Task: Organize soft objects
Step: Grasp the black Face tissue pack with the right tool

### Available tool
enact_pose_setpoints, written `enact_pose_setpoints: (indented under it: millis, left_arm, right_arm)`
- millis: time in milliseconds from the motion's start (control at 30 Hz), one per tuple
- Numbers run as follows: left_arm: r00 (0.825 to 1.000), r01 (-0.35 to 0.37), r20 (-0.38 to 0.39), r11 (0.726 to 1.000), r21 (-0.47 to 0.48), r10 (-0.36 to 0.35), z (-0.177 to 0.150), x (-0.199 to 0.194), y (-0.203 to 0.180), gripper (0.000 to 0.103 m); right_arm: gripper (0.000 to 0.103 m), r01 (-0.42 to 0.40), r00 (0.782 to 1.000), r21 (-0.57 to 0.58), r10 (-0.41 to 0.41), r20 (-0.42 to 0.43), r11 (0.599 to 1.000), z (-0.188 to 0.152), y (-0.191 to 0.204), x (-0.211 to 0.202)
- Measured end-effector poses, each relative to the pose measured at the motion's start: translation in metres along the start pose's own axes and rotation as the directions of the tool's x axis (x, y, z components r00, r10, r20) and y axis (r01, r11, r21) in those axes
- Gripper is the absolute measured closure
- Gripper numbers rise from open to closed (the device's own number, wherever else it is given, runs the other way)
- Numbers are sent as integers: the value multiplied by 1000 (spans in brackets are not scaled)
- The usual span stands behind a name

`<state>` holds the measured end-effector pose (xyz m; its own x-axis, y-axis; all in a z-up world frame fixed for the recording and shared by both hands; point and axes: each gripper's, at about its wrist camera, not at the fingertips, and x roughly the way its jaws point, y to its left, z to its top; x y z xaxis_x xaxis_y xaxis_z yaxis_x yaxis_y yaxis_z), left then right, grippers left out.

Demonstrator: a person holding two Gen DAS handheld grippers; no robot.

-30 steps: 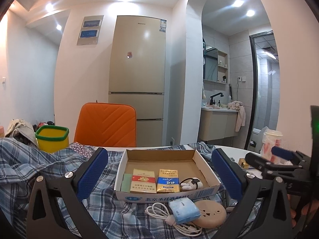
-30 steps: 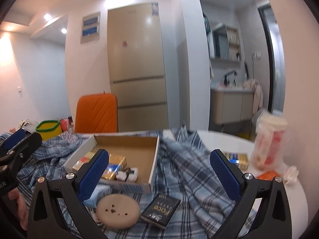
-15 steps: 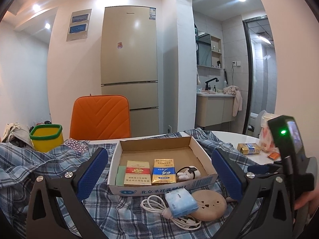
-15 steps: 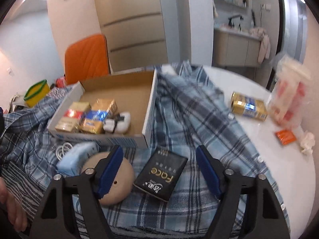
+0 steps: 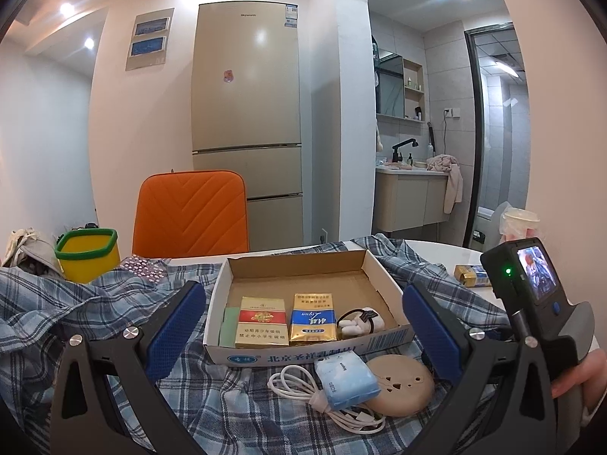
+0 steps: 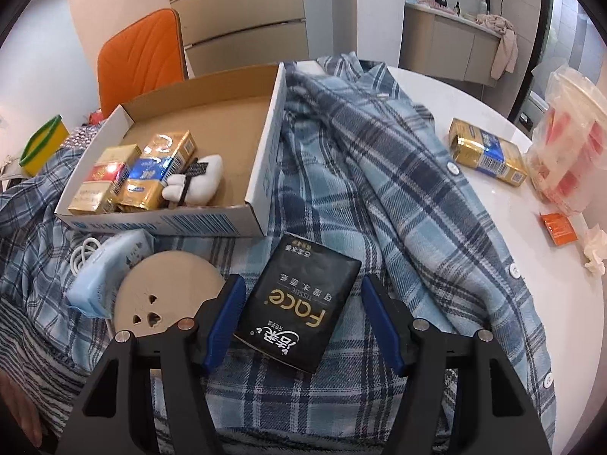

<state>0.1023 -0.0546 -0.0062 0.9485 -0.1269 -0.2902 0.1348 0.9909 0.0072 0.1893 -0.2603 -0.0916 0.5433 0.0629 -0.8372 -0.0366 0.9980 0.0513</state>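
Note:
A black tissue pack [image 6: 299, 299] lies on the blue plaid shirt [image 6: 398, 174]. My right gripper [image 6: 303, 314] is open and low, its blue fingers on either side of the pack's near end, apart from it. A light blue tissue pack [image 5: 347, 381] [image 6: 106, 269] lies beside a tan round disc [image 5: 400, 385] [image 6: 167, 292] and a white cable [image 5: 299, 383]. The cardboard box [image 5: 379, 269] [image 6: 265, 144] holds cigarette packs and a small white plush [image 6: 201, 182]. My left gripper [image 5: 303, 326] is open and empty, in front of the box.
A gold cigarette pack [image 6: 485, 151], a bagged cup [image 6: 576, 144], an orange sachet [image 6: 557, 227] and crumpled tissue [image 6: 595, 250] lie on the white table [image 6: 455, 91] to the right. An orange chair [image 5: 189, 208] and a yellow bin [image 5: 87, 254] stand behind.
My right gripper has tilted down and moved in over the black tissue pack, its fingers narrowing around it. My left gripper has stayed nearly still.

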Motion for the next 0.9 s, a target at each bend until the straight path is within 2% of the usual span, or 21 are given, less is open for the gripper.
enact_pose_setpoints:
  millis: [67, 167, 300, 467, 533, 600, 700, 833, 900]
  left_arm:
    - [1000, 0, 0, 1000, -1, 0, 0, 0, 0, 0]
    - [1000, -4, -14, 1000, -2, 4, 0, 3, 0, 0]
    - [999, 4, -54, 1000, -12, -5, -1, 10, 2, 0]
    - [998, 2, -65, 1000, -19, -4, -3, 12, 3, 0]
    - [998, 2, -55, 1000, -10, -2, -3, 10, 1, 0]
    - [999, 0, -51, 1000, -2, 0, -4, 9, 0, 0]
    - [998, -2, -65, 1000, -10, 2, -3, 11, 2, 0]
    - [992, 16, -123, 1000, -25, -19, -5, 21, 5, 0]
    - [987, 30, -157, 999, -32, -34, -7, 28, 5, 0]
  right_arm:
    - [37, 7, 1000, 5, -7, 10, 1000, -1, -1, -2]
    - [42, 3, 1000, -1, -3, 12, 1000, -2, 0, -2]
    - [43, -1, 1000, -44, 1, -6, 999, -1, 8, 1]
    - [42, 17, 1000, -65, -18, -22, 998, -2, 12, 5]
    - [45, 25, 999, -82, -27, -18, 996, -2, 15, 4]
    - [52, 32, 999, -111, -34, -15, 993, -3, 19, 4]
    - [53, 45, 998, -130, -40, 44, 991, -6, 21, -6]
    - [53, -1, 984, -147, 27, 177, 989, -12, 22, -34]
    - [53, -18, 975, -152, 51, 217, 988, -14, 22, -42]
